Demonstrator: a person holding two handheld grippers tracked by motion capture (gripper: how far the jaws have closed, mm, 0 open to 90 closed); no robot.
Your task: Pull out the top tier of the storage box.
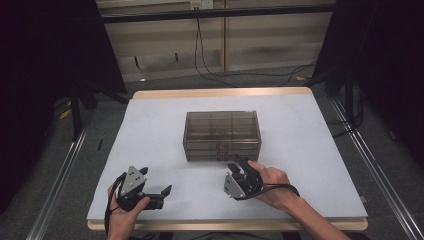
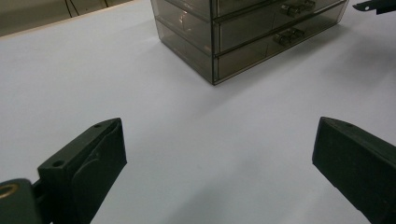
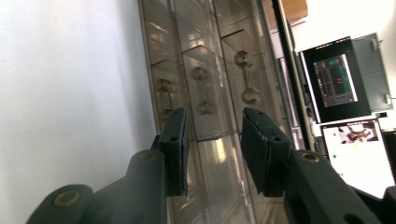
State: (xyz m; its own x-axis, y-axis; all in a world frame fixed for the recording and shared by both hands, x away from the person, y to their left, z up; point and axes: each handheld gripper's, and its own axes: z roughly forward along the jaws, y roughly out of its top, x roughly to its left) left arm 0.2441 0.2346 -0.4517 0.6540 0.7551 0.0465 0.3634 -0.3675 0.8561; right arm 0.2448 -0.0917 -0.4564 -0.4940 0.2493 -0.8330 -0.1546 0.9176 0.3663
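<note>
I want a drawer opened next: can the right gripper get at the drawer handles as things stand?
Probably yes: the right gripper points at the drawer box, open jaws near a handle, nothing between.

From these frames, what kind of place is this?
Likely a lab recording bay, not a home: a covered table holding just a drawer box, dark curtains at both sides, loose cables on the floor, monitors nearby.

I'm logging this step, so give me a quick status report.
Left gripper open, idle near table edge. Right gripper part-closed, nothing gripped, aimed at handles of smoky clear plastic drawer chest. Drawers all shut. White table cover between them bare.
</note>
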